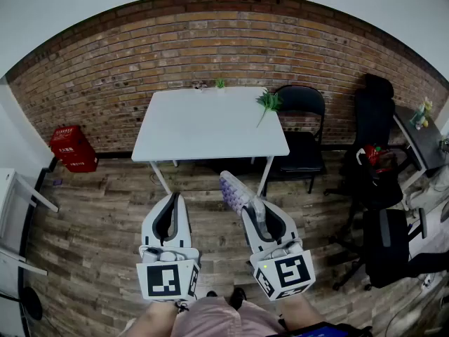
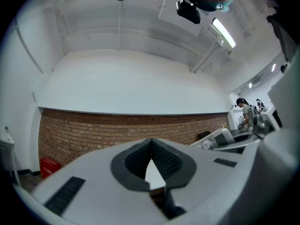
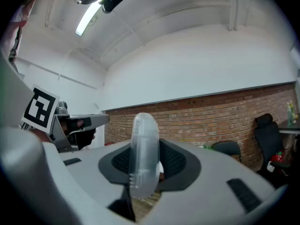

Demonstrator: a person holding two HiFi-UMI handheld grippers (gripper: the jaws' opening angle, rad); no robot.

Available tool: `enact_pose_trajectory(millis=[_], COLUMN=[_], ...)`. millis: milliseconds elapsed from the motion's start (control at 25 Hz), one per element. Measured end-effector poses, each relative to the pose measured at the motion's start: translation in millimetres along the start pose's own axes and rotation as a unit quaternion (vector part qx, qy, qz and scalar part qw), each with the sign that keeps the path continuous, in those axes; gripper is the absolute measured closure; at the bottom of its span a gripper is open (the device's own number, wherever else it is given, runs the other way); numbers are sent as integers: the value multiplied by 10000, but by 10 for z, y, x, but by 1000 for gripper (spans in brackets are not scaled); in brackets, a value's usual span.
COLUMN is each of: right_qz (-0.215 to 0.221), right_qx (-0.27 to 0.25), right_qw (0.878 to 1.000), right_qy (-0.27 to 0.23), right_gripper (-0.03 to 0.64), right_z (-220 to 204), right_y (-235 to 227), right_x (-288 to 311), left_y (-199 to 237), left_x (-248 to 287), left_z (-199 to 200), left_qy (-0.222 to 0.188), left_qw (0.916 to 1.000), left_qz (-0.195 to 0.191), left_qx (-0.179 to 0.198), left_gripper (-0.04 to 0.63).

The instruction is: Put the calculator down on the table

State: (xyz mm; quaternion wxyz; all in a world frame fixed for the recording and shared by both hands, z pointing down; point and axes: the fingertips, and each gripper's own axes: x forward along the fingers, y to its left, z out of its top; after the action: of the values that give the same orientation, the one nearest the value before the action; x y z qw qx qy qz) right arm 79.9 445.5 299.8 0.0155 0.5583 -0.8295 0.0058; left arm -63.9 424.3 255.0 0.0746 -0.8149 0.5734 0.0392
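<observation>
A calculator (image 1: 234,191) with a pale, translucent casing sticks forward out of my right gripper (image 1: 252,212), which is shut on it. In the right gripper view the calculator (image 3: 142,139) stands edge-on between the dark pads (image 3: 174,162). My left gripper (image 1: 169,215) is beside it, shut with nothing in it; in the left gripper view its pads (image 2: 165,159) meet at the tips. Both grippers hang over the wooden floor, short of the front edge of the white table (image 1: 210,128). A sliver of the table (image 2: 153,172) shows between the left jaws.
Small green plants (image 1: 269,102) stand at the table's back and right rim. A black folding chair (image 1: 305,128) sits right of the table, with black office chairs (image 1: 372,163) and a desk further right. A red crate (image 1: 72,148) lies by the brick wall on the left.
</observation>
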Motion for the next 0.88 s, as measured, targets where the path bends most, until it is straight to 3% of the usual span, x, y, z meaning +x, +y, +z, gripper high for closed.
enact_pose_trajectory(millis=[360, 880], right_qz=[12, 201], right_qx=[37, 243], right_qw=[10000, 9995], right_qy=[-51, -18], right_gripper=[494, 492], right_z=[37, -118], right_y=[-41, -508], right_x=[-58, -215], left_y=[-90, -555], left_x=[0, 91], left_z=[19, -115], left_qy=[12, 155], left_qw=[10000, 9997], left_qz=[-35, 98], left_qx=[27, 154], left_gripper=[584, 584])
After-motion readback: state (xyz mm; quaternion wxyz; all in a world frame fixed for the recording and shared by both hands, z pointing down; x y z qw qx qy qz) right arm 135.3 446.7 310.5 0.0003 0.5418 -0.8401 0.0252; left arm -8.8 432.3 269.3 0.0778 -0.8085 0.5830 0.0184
